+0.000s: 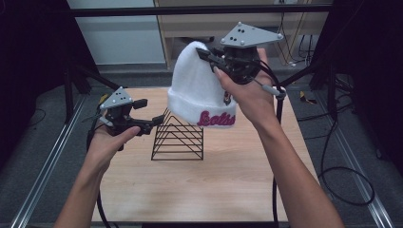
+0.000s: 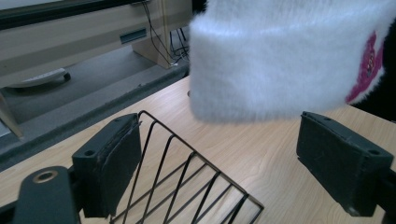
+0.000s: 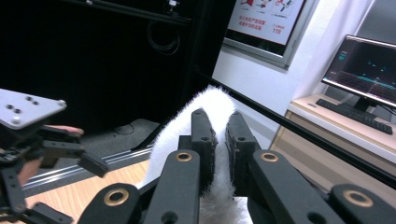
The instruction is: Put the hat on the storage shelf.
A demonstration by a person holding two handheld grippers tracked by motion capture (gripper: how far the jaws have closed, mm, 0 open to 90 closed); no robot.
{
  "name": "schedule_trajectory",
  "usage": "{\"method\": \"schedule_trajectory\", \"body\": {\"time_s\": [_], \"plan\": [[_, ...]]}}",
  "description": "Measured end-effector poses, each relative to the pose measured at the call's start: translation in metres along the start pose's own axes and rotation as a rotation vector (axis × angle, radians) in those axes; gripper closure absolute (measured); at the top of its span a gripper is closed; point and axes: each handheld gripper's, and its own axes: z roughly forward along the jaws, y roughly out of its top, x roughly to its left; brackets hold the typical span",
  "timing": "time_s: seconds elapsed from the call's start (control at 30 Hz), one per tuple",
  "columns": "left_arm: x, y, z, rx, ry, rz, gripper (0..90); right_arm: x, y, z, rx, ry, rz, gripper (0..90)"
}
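High view: right tool [image 1: 209,59] clamped on crown of white beanie [image 1: 199,90], held up in the air above far part of counter [image 1: 237,180]. Beanie hanging cuff-down, pink lettering on cuff facing camera, small patch beside right hand [image 1: 249,97]. Cuff just above top of black wire rack [image 1: 178,137]; touching or not, cannot tell. Grey three-cornered plate on top of right tool, cable trailing down right side.

Left tool [image 1: 151,114] low at left, held in left hand [image 1: 107,142], jaws apart, nothing between them, tips just beside left edge of rack.

Right gripper view: right tool [image 3: 219,140] jaws narrow, white fuzzy fabric pinched between pads, beanie [image 3: 210,107] bulging above and below grip. Left tool [image 3: 70,158] visible farther off at left.

Left gripper view: left tool [image 2: 219,163] jaws wide, pads on neither rack nor beanie. Wire rack [image 2: 187,182] between jaws and below, standing on wooden counter [image 2: 261,154]. Beanie [image 2: 280,60] cuff hanging above and beyond jaws, pink lettering at right edge. Dark floor past counter edge.
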Motion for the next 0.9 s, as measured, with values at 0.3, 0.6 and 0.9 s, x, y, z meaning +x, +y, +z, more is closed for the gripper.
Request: {"method": "schedule_trajectory", "body": {"time_s": [0.3,0.6,0.9], "plan": [[0.005,0.004,0.015,0.021,-0.033,-0.002,14.2,0.009,-0.001,0.016,-0.015,0.047,0.013,84.6],[0.012,0.002,0.026,0.057,-0.090,-0.048,18.6,0.019,-0.004,0.030,-0.010,0.092,0.015,84.6],[0.012,0.002,0.025,0.075,-0.077,-0.031,66.2,0.022,-0.005,0.035,-0.001,0.107,0.009,84.6]]}}
